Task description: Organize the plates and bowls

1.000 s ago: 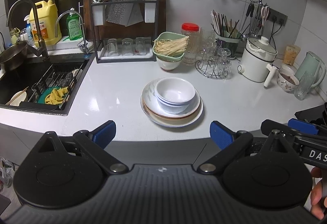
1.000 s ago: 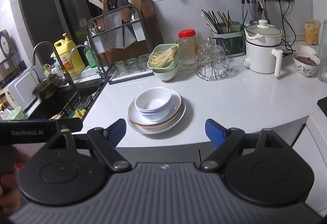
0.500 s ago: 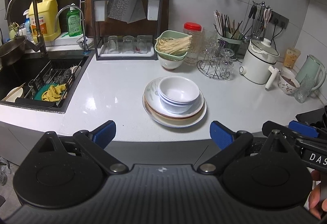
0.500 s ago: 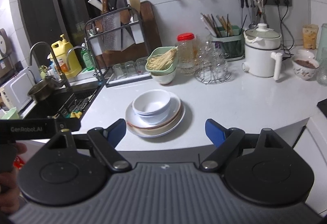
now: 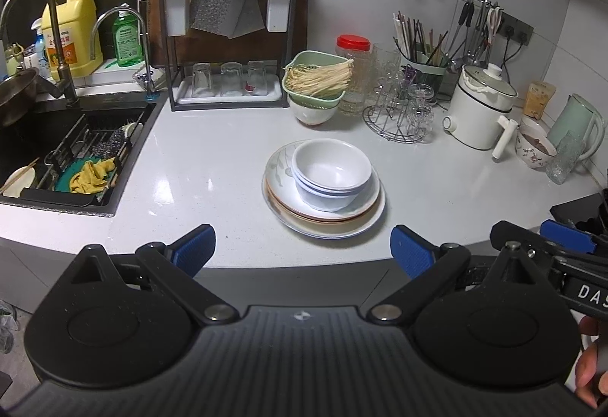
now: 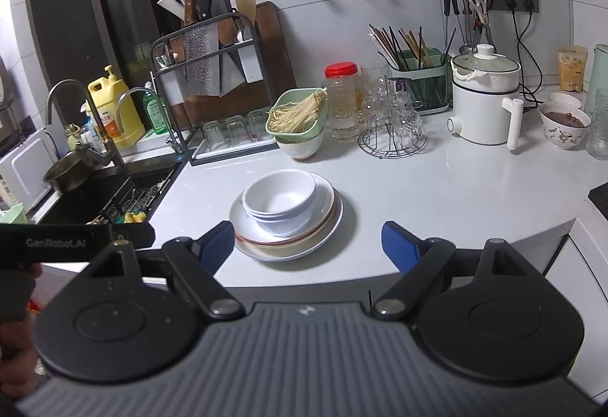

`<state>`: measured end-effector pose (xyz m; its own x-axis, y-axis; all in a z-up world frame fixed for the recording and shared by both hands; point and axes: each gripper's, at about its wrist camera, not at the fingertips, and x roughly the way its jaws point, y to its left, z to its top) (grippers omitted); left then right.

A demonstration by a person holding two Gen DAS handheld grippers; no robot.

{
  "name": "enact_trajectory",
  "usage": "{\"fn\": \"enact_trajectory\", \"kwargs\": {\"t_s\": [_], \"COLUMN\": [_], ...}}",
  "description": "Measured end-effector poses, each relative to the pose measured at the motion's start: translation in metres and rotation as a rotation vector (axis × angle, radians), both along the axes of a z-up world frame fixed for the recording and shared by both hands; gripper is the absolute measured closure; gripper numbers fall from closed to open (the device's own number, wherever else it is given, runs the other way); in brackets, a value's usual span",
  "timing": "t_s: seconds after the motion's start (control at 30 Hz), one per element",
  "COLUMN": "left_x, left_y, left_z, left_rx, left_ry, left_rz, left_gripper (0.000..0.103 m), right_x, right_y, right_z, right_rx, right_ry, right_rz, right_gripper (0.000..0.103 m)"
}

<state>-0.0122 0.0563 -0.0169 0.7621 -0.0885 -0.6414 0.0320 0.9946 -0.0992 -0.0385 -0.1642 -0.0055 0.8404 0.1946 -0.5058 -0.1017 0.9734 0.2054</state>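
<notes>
Closer now to the stacked bowls (image 5: 332,175) nested on plates (image 5: 323,215) at the desk (image 5: 212,166) edge, both grippers, left gripper (image 5: 300,251) and right gripper (image 6: 307,244), hold their jaws wide and empty, apparently readied for grasping.

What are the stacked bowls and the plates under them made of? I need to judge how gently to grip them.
The stacked bowls look like glossy white ceramic or melamine: smooth, opaque, with soft highlights; the pictures cannot settle which. The plates look like glazed ceramic: shiny rims, one with a brownish edge band and one with a faint leaf print.

Home kitchen, sink (image 5: 72,135), knife rack (image 5: 228,33)
</notes>
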Motion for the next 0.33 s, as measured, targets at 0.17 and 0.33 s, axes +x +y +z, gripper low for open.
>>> {"fn": "enact_trajectory", "kwargs": {"t_s": [0.17,0.33], "left_x": [0.0020,0.0022], "left_y": [-0.0002,0.0009], "left_z": [0.0013,0.0015], "left_rx": [0.006,0.004], "left_ry": [0.002,0.002], "left_rz": [-0.013,-0.012], "left_gripper": [0.003,0.003], "right_x": [-0.0003,0.0002], "right_y": [0.0001,0.0011], "right_z": [0.0004,0.0008], "right_rx": [0.008,0.006], "right_ry": [-0.003,-0.002], "right_rz": [-0.015,-0.021], "right_gripper": [0.017,0.017]}}
